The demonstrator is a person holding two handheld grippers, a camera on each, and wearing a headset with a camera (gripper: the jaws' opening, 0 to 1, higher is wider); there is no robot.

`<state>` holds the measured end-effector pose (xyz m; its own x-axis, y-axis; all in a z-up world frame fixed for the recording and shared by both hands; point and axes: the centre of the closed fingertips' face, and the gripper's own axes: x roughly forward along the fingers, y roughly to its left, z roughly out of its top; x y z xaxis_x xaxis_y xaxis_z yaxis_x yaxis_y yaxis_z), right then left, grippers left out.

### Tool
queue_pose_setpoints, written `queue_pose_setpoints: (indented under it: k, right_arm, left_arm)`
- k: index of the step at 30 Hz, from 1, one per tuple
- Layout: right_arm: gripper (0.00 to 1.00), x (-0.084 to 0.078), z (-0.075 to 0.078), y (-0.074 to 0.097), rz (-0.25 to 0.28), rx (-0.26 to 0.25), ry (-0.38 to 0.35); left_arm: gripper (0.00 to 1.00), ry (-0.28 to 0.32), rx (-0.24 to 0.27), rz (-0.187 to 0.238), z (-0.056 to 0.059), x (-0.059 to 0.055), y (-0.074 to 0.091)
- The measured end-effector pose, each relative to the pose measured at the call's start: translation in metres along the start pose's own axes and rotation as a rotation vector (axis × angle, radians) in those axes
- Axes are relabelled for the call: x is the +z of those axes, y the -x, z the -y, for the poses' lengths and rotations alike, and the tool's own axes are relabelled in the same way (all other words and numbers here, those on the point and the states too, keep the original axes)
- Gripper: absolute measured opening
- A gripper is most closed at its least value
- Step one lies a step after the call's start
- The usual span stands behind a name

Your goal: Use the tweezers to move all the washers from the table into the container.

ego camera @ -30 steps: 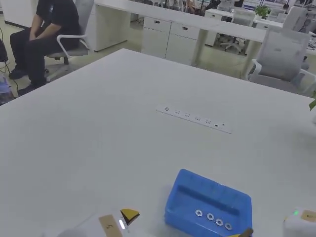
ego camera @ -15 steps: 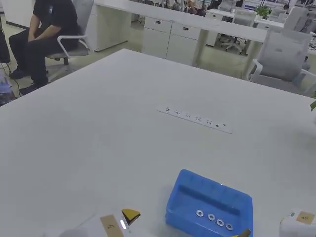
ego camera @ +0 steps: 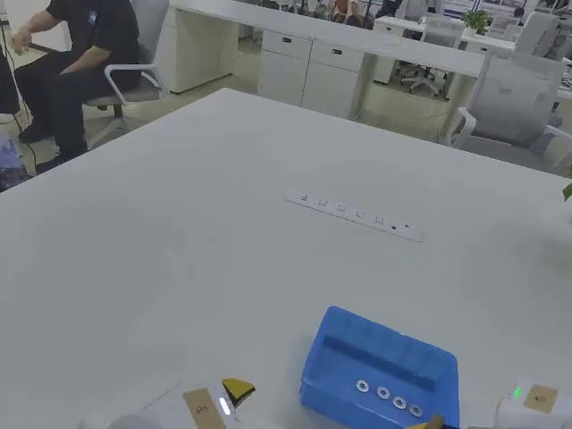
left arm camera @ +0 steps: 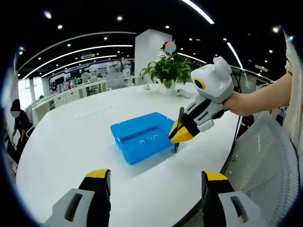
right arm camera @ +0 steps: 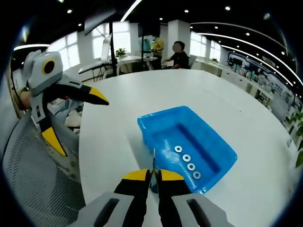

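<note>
Washers (right arm camera: 185,158) still 4 in container (right arm camera: 163,124), R gripper (right arm camera: 152,177) holding tweezers (right arm camera: 153,158).

You've got 4 small silver ring-shaped metal washers (ego camera: 382,392) & 1 shallow blue rectangular plastic container (ego camera: 344,335), plus 1 pair of thin dark tweezers (right arm camera: 153,158). Grippers: 2, both grey w/ yellow-tipped jaws, i.e. 1 left gripper (left arm camera: 157,175) & 1 right gripper (right arm camera: 152,176). On your 1 big white table (ego camera: 179,250) there's also 1 long flat white power strip (ego camera: 353,214); further off, 1 leafy green potted plant (left arm camera: 169,71) & in the head view 1 seated person in dark clothes (ego camera: 89,36).
</note>
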<state>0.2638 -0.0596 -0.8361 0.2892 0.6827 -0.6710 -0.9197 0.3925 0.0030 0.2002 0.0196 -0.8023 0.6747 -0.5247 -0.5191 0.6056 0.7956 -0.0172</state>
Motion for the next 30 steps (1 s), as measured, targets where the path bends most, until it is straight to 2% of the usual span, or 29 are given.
queue_pose_setpoints:
  k: [3, 6, 8, 13, 20, 30]
  right_arm:
    - [0.04, -0.001, -0.002, 0.000, 0.005, 0.008, -0.015]
    - [0.04, 0.000, -0.007, 0.000, 0.033, 0.044, -0.121]
    - [0.03, -0.001, -0.010, 0.001, 0.041, 0.056, -0.143]
    - [0.04, -0.003, -0.019, 0.003, 0.042, 0.076, -0.155]
    - [0.03, -0.003, -0.019, 0.004, 0.045, 0.058, -0.118]
    - [0.03, 0.038, -0.014, 0.021, 0.154, 0.080, -0.190]
  left_arm:
    - [0.80, 0.001, -0.001, 0.003, 0.000, 0.000, 0.000]
    - [0.80, -0.002, -0.003, 0.001, 0.001, 0.000, 0.000]
    - [0.80, -0.004, -0.004, 0.001, 0.001, 0.000, 0.000]
    - [0.80, -0.005, -0.007, -0.001, 0.001, 0.000, 0.000]
    - [0.80, -0.008, -0.010, -0.001, 0.002, 0.000, 0.000]
    - [0.80, -0.009, -0.009, -0.001, 0.002, 0.000, 0.000]
